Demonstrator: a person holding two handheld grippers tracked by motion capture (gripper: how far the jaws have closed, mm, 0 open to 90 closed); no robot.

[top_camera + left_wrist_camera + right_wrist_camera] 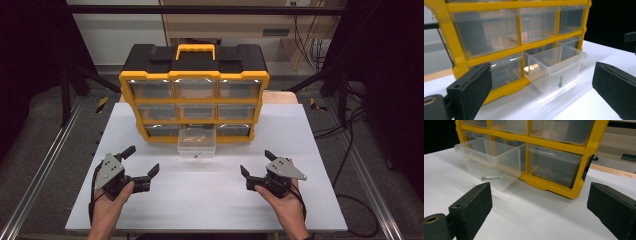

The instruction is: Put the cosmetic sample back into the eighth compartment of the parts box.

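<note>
Drawer (196,145) clear plastic, pulled out of yellow-black organizer (194,95), one small screw (198,154) inside. No readable labels. Left gripper (141,161) and right gripper (256,163) wide open, empty.

We are counting one yellow-and-black organizer (194,80) standing on one white tabletop (210,195), and it is carrying nine clear drawers in three rows of three, with one yellow handle (195,49) on top. Of those nine, we are seeing eight pushed in and one pulled-out drawer (197,145) in the bottom middle, holding one small screw (197,154). We are also counting two grippers, the left gripper (143,161) and the right gripper (256,163), each showing two black jaws.
</note>
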